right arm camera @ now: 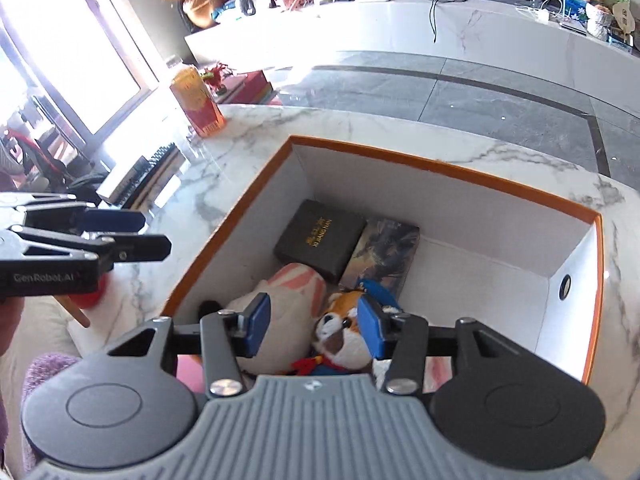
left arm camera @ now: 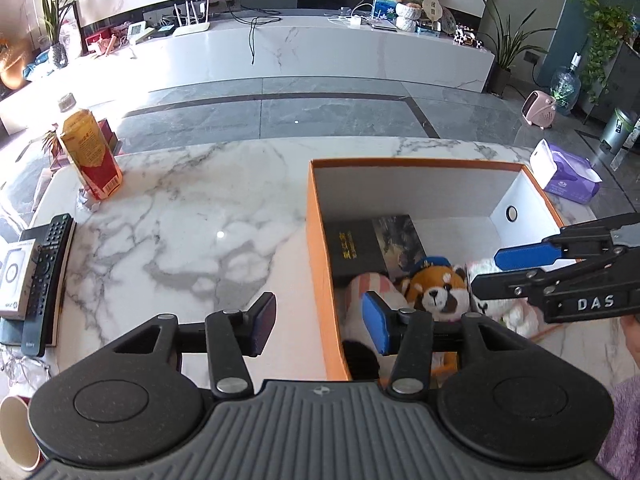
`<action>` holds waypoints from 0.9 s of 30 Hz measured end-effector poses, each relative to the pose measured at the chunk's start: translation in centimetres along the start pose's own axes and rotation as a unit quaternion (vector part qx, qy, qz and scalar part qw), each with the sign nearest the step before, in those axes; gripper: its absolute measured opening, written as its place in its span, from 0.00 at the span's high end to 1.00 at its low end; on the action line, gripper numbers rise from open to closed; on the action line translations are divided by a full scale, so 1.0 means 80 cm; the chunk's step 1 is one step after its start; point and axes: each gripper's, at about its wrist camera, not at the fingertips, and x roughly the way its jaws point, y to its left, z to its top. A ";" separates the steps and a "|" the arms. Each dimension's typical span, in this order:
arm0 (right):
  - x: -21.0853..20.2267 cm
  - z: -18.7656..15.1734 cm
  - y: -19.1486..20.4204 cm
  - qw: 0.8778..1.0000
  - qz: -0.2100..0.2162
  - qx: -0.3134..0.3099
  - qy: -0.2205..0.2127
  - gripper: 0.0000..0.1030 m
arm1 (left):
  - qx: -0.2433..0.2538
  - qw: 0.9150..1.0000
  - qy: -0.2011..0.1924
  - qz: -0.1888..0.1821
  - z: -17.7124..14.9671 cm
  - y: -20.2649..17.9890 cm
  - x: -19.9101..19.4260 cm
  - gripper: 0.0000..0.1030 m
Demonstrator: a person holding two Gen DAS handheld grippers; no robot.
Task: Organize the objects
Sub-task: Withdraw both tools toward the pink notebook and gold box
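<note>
left claw (left arm camera: 320, 322) apart | right claw (right arm camera: 314, 326) apart | orange box (right arm camera: 224, 224): fox plush (right arm camera: 340, 330), black book (right arm camera: 320, 236)

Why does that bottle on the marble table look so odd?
The drink bottle near the marble table's far left corner has a crumpled, dented body, and a scrap of crumpled wrapper lies at its base. Nothing has spilled.

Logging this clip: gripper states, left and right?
Left gripper: open, holding nothing.
Right gripper: open, empty, above the orange box.
</note>
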 end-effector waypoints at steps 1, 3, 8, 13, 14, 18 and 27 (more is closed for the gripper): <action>-0.010 -0.010 0.005 1.000 0.000 0.005 -0.009 0.51 | 0.000 1.000 0.002 0.000 -0.010 0.000 -0.003 0.44; -0.026 -0.033 0.016 0.999 0.000 0.018 -0.028 0.51 | 0.001 1.000 0.004 0.002 -0.031 -0.002 -0.007 0.38; -0.040 -0.089 0.045 0.997 -0.009 0.042 -0.062 0.51 | 0.013 1.000 0.011 -0.007 -0.086 -0.009 0.002 0.22; -0.012 -0.136 0.068 0.995 -0.026 0.067 -0.063 0.35 | 0.022 0.999 0.026 0.020 -0.128 -0.010 0.024 0.14; -0.004 -0.142 0.072 0.995 -0.033 0.069 -0.059 0.34 | 0.019 0.999 0.030 0.020 -0.135 -0.009 0.028 0.13; 0.025 -0.151 0.078 0.993 -0.047 0.096 -0.044 0.21 | 0.015 0.999 0.047 0.012 -0.145 -0.010 0.043 0.13; 0.074 -0.145 0.087 0.991 -0.077 0.107 -0.009 0.20 | 0.022 0.996 0.083 0.007 -0.155 -0.016 0.069 0.12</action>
